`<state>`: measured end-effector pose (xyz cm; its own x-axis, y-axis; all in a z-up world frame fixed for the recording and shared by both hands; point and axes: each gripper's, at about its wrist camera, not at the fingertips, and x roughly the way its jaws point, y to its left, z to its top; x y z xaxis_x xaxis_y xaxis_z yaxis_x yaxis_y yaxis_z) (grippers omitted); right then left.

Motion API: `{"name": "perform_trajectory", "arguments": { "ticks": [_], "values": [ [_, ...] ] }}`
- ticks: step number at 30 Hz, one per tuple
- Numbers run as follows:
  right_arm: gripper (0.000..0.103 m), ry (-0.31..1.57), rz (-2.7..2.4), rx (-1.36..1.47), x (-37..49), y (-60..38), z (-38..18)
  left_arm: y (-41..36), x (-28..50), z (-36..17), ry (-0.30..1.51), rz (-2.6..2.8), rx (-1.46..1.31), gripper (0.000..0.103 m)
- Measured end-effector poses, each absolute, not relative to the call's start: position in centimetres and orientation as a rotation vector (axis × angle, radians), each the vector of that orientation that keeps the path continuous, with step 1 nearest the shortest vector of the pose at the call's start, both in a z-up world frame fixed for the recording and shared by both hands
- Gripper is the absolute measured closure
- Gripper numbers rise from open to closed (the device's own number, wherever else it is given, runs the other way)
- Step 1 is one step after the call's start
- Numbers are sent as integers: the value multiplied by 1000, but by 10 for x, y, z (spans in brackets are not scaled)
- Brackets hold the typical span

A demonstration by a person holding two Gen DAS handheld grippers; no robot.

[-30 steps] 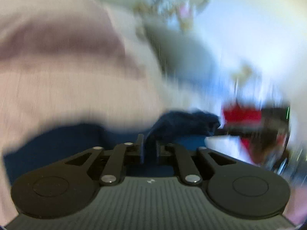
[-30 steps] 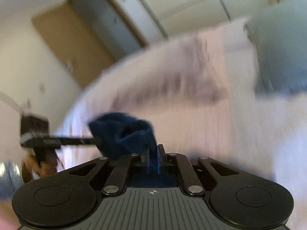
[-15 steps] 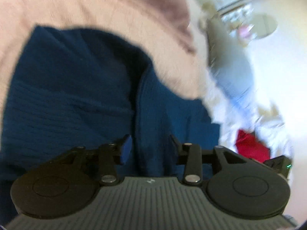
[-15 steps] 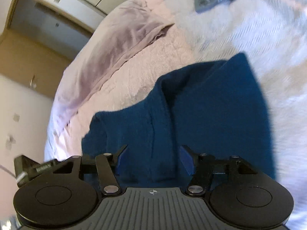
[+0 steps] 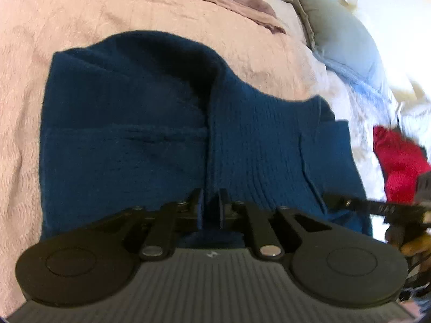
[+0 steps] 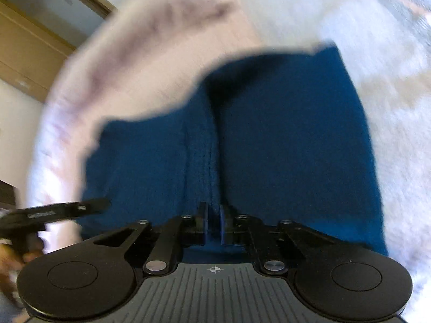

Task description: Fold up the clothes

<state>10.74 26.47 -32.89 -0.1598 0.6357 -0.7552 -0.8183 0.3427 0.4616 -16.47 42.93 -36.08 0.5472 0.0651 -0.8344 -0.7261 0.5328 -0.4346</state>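
The dark blue knitted sweater [image 5: 134, 134] lies spread on the pale pink quilted bedspread [image 5: 24, 67]; the left gripper [image 5: 209, 210] and right gripper [image 6: 214, 222] each stand nearly closed, pinching its near hem, apparently to fold it.

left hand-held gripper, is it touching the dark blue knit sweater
Touching: the left wrist view shows the left hand-held gripper nearly closed, pinching a ridge of the dark blue knit sweater.

Pale pink quilted bedspread [image 5: 167, 13], grey pillow [image 5: 342, 35], wooden wardrobe [image 6: 24, 51] beyond.
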Motion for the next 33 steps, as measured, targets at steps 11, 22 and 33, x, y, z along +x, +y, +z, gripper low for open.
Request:
{"name": "perform_trajectory", "arguments": {
  "ticks": [11, 22, 33],
  "values": [
    [59, 878, 1315, -314, 89, 327, -311, 461, -119, -318, 704, 663, -577, 92],
    [59, 834, 1278, -469, 89, 370, -370, 474, -110, -368, 780, 698, -468, 86],
    [59, 942, 1232, -547, 44, 288, -359, 383, -141, -363, 857, 617, -450, 86]
  ]
}}
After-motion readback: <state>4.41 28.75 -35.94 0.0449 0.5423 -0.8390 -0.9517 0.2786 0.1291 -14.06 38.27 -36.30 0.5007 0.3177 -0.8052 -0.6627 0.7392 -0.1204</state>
